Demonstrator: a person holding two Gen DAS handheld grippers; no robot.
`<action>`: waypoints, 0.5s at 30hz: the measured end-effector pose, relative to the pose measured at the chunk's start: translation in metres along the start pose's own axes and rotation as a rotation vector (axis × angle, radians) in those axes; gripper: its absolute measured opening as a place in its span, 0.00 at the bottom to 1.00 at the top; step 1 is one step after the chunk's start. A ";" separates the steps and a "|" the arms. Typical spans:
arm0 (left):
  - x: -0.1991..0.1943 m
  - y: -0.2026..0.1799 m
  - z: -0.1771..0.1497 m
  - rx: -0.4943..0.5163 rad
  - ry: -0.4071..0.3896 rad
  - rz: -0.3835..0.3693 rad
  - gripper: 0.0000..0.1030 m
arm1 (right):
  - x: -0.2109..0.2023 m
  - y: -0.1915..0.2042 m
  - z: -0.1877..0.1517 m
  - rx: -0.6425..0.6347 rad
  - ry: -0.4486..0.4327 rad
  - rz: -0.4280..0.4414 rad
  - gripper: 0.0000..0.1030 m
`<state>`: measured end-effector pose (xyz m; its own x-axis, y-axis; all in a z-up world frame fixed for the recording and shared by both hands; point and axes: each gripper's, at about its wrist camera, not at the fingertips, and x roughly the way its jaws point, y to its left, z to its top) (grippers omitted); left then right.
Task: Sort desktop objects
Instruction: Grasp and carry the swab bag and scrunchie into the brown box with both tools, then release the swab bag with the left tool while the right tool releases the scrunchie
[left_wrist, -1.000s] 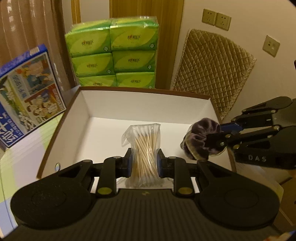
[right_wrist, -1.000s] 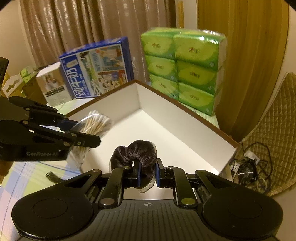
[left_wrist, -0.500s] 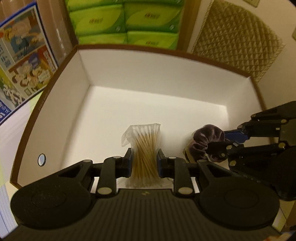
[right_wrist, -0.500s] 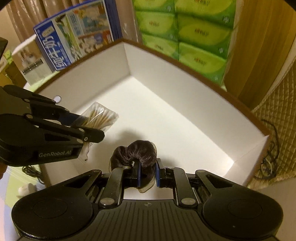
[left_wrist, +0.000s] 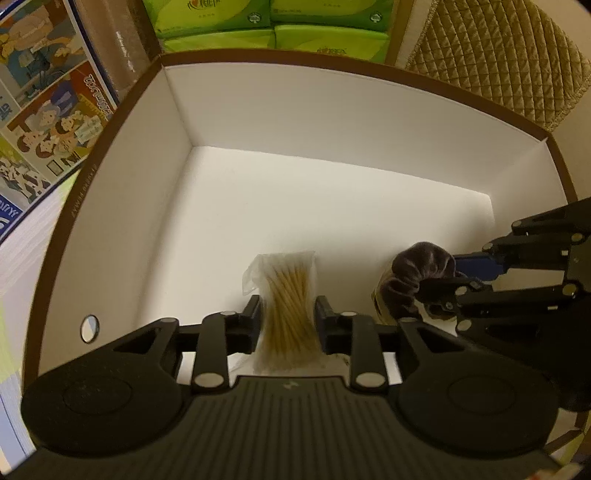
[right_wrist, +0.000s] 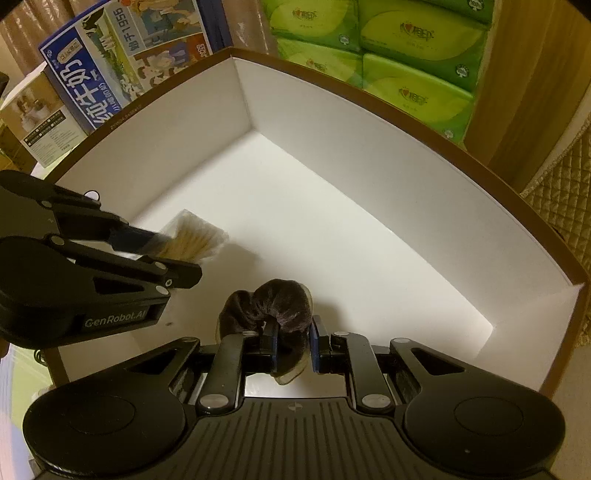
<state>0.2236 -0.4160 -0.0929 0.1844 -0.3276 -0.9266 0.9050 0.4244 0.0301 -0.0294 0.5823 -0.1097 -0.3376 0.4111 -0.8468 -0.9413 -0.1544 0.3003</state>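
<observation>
My left gripper (left_wrist: 288, 314) is shut on a clear bag of cotton swabs (left_wrist: 290, 291) and holds it inside a large white box with a brown rim (left_wrist: 332, 70). My right gripper (right_wrist: 293, 341) is shut on a dark velvet scrunchie (right_wrist: 269, 306), also inside the box (right_wrist: 369, 107), near its front. In the left wrist view the scrunchie (left_wrist: 421, 273) and right gripper (left_wrist: 461, 273) sit to the right of the swabs. In the right wrist view the swab bag (right_wrist: 195, 240) and left gripper (right_wrist: 173, 254) are at the left. The box floor looks bare.
Green tissue packs (right_wrist: 406, 48) are stacked behind the box. A blue milk carton box (right_wrist: 122, 55) leans at the left, with a smaller box (right_wrist: 40, 122) beside it. A quilted tan pad (left_wrist: 495, 55) leans on the wall at right.
Both grippers have moved forward and down into the box with their objects. The box interior now fills both views.
</observation>
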 end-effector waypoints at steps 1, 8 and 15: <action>0.000 0.001 0.000 0.001 0.000 0.009 0.30 | 0.001 0.000 0.000 -0.003 0.005 -0.006 0.22; -0.002 0.005 -0.004 0.013 0.010 0.052 0.57 | -0.002 0.002 -0.005 -0.037 -0.010 -0.041 0.82; -0.011 0.008 -0.008 0.008 0.014 0.070 0.74 | -0.005 0.004 -0.009 -0.072 0.014 -0.054 0.98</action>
<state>0.2256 -0.4021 -0.0852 0.2424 -0.2858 -0.9271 0.8930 0.4393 0.0980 -0.0317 0.5721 -0.1083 -0.2862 0.4080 -0.8670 -0.9548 -0.1972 0.2224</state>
